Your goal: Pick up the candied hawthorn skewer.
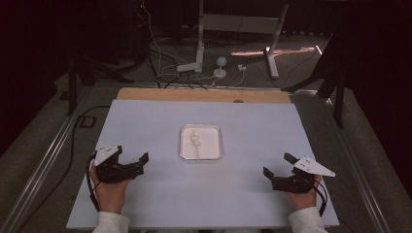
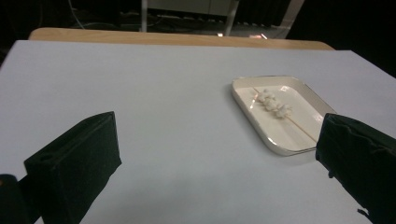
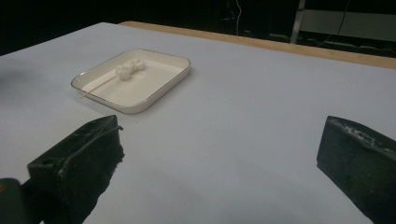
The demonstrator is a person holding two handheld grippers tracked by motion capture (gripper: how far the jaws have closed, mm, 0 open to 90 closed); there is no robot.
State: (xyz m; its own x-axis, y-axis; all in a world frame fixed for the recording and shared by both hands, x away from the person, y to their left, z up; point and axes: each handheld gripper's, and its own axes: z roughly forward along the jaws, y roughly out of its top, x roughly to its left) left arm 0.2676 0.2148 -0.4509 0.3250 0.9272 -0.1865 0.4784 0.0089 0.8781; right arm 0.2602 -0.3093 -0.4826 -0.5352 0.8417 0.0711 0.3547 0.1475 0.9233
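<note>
Altogether two grippers, one tray and one skewer are on show. At the table's middle sits the white tray (image 1: 200,142), a shallow rounded rectangle with a thin dark rim, and in it lies a single thin wooden skewer (image 1: 196,144) strung with small white pieces; how many pieces cannot be told, as they blur into a clump. The skewer runs lengthwise along the tray, its bare stick end toward the person. To either side, near the table's near edge and well apart from the tray, the left gripper (image 1: 131,160) and the right gripper (image 1: 278,164) rest in the person's hands, each with its jaws spread wide and holding nothing. Bare pale blue table (image 1: 145,121) lies between each gripper and the tray. Beyond the table's wooden far edge, cables and a white stand's legs (image 1: 233,48) occupy the dark floor.
</note>
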